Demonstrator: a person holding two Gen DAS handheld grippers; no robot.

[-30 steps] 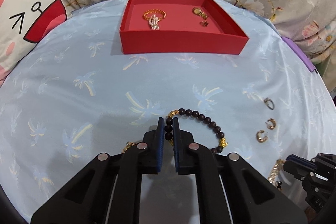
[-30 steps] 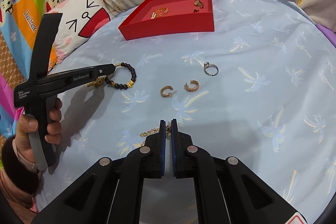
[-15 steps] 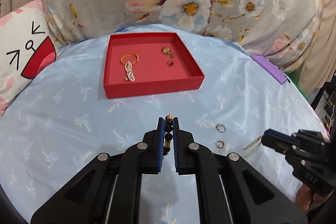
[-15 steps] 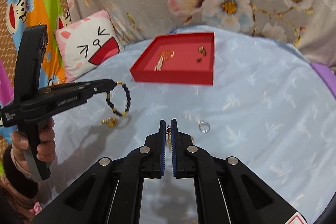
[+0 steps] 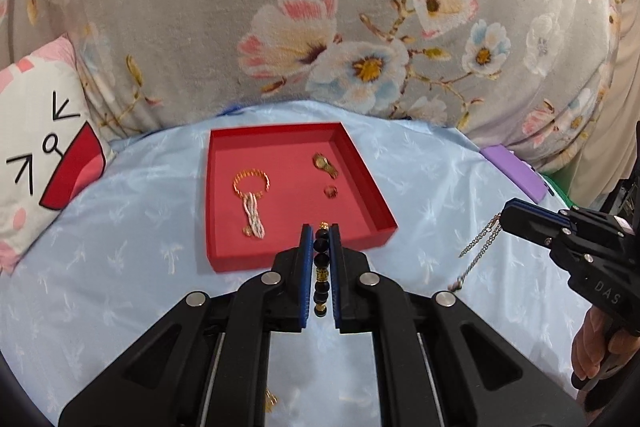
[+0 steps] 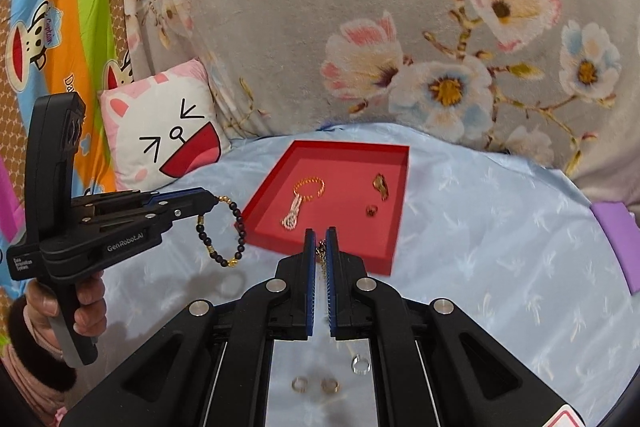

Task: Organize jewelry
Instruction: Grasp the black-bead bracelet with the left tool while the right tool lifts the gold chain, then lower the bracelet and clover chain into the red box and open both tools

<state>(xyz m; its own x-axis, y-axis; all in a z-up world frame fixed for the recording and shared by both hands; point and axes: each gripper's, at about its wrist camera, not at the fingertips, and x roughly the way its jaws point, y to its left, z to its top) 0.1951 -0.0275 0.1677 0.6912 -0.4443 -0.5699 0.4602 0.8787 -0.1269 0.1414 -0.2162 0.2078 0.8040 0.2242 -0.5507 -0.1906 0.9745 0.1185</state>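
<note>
Two grippers are up in the air now, and each one holds some jewelry. A second ago both were down low by the blue sheet (image 5: 120, 235); now they have come up and moved closer to the red tray (image 5: 384, 215).

The left gripper (image 5: 321, 231) has its jaws pinched on the black bead bracelet (image 5: 321, 259). The bracelet was lying on the sheet before. Now it hangs off the sheet in a loop, just left of the tray in the right camera.

The right gripper (image 6: 320, 235) has its jaws nearly closed on the gold chain (image 6: 321, 250). In the left camera the chain dangles down from its tip, right of the tray.

Inside the tray lie a gold bracelet (image 5: 251, 183), a white bead strand (image 5: 253, 215), a small gold watch (image 5: 325, 163) and a ring (image 5: 330, 191).

Three small rings (image 6: 332, 379) sit on the sheet, under the right gripper.
</note>
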